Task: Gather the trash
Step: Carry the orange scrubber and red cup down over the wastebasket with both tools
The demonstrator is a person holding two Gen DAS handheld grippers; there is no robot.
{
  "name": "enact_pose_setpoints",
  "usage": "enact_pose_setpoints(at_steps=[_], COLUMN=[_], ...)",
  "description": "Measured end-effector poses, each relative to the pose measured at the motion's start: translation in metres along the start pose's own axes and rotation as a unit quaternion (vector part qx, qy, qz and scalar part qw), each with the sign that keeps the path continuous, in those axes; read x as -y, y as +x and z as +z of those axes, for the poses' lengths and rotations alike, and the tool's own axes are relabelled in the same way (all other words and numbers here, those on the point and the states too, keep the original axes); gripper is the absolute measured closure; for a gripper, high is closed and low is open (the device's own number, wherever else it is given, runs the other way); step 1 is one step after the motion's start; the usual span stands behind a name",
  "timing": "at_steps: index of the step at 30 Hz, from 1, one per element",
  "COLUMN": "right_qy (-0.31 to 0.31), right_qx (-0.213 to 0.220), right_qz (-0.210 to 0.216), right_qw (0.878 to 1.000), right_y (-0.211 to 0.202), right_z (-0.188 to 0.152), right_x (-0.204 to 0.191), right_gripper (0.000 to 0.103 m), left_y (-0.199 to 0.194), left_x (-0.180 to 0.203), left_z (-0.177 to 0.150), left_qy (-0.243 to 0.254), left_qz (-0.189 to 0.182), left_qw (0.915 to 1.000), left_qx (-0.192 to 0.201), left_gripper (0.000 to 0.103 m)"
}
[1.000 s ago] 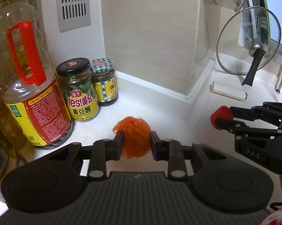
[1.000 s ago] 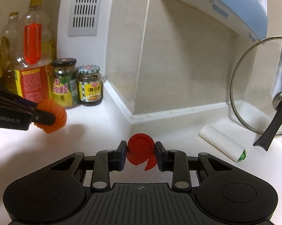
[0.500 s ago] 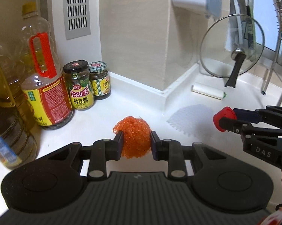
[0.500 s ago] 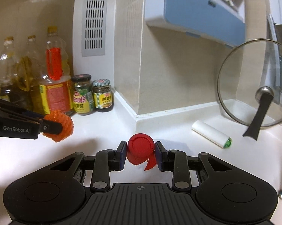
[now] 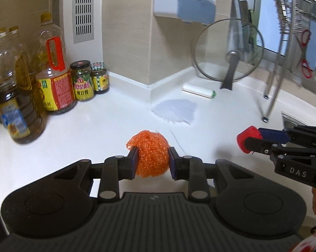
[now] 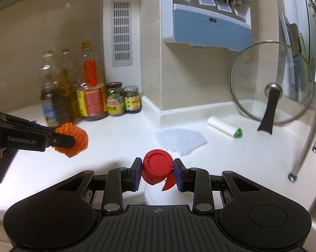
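My left gripper (image 5: 151, 160) is shut on a crumpled orange mesh net (image 5: 150, 153), held above the white counter (image 5: 90, 130). The same orange mesh net (image 6: 74, 139) shows at the left of the right wrist view, pinched in the left gripper (image 6: 71, 140). My right gripper (image 6: 157, 171) is shut on a red bottle cap (image 6: 157, 166) with a torn red tab hanging under it. From the left wrist view the red cap (image 5: 247, 139) sits at the tip of the right gripper (image 5: 249, 139), off to the right. A white foam net sheet (image 5: 174, 111) lies flat on the counter ahead.
Oil bottles (image 5: 53, 75) and two sauce jars (image 5: 82, 82) stand at the back left. A white roll (image 5: 199, 90), a glass pot lid (image 5: 229, 52) leaning on the wall, and a metal rack leg (image 5: 272, 92) occupy the back right. A blue-and-white dispenser (image 6: 208, 16) hangs on the wall.
Both grippers have pulled back from the wall corner and risen a little, keeping their loads. The bottles and jars look farther off, and the foam net sheet has come into view.
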State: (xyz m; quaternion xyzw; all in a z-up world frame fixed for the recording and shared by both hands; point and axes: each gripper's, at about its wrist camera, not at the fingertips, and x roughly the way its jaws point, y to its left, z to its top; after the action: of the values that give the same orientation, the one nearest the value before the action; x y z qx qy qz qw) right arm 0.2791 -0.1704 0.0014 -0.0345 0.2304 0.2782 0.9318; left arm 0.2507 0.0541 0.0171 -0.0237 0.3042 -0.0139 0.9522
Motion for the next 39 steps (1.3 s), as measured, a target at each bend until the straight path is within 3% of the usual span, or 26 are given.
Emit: enact_pose_setpoints(at_steps=[8, 17, 24, 39], right_qy=[0.004, 0.012, 0.025, 0.032], right_qx=[-0.009, -0.043, -0.083, -0.181], right_qz=[0.037, 0.069, 0.077, 0.065], right_qw=[0.999, 0.997, 0.993, 0.981], right_y=[-0.063, -0.094, -0.087, -0.033], right_z=[-0.038, -0.079, -0.105, -0.164], right_x=[-0.002, -0.005, -0.011, -0.030], right_gripper=[0.070, 0.070, 0.070, 0.070], left_y=[-0.053, -0.073, -0.067, -0.014], left_x=[0.042, 0.076, 0.081, 0.058], left_z=[-0.048, -0.098, -0.134, -0.198], left_qy=[-0.016, -0.039, -0.050, -0.067], left_qz=[0.002, 0.009, 0.013, 0.004], left_qw=[0.9998, 0.9983, 0.9947, 0.9786], left_qx=[-0.007, -0.042, -0.089, -0.195], left_gripper=[0.076, 0.076, 0.076, 0.076])
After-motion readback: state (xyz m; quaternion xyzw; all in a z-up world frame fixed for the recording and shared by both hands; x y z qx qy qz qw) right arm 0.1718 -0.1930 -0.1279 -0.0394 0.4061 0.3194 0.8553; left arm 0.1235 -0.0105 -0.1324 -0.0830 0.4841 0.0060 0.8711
